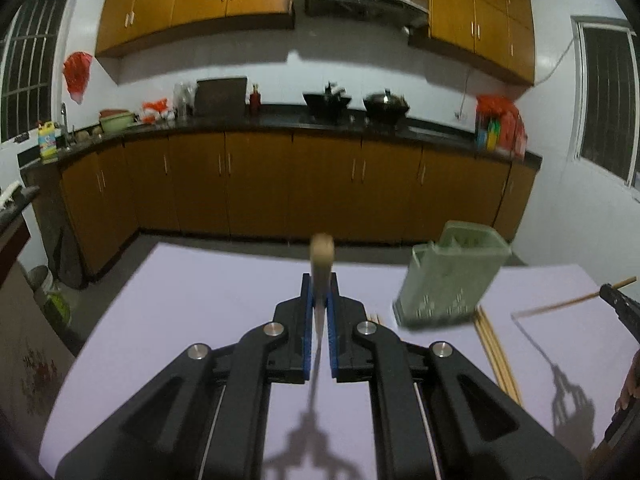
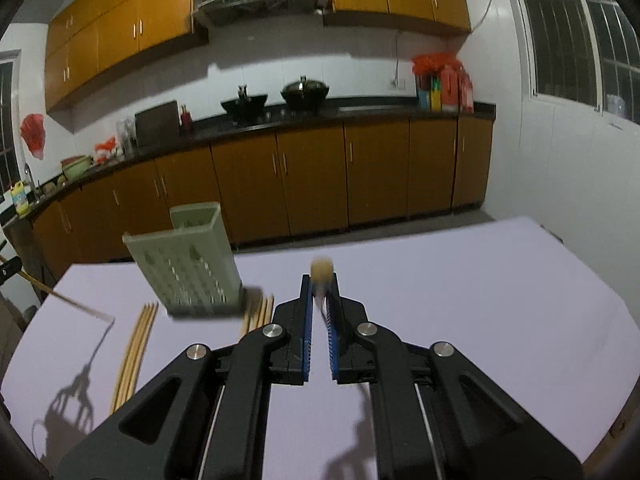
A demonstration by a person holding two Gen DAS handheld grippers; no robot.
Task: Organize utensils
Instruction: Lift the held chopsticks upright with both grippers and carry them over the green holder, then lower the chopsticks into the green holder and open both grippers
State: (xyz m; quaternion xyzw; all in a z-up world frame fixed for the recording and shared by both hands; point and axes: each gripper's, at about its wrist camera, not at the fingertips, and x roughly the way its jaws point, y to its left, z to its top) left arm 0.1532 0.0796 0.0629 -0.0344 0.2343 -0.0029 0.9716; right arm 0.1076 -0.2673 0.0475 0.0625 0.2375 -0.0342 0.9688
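Both raised over lilac table (image 1: 200,280): L gripper (image 1: 319,292) clamped on chopstick (image 1: 322,252), R gripper (image 2: 320,292) clamped on another chopstick (image 2: 322,270), green utensil holder (image 1: 452,276) upright btwn them, loose chopsticks (image 2: 138,344) flat beside its base.

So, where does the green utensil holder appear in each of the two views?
Left wrist view: the green utensil holder stands right of centre on the table, beyond and right of the left gripper.
Right wrist view: it stands left of centre, left of the right gripper.
Shared landmark: the loose chopsticks lying beside its base.
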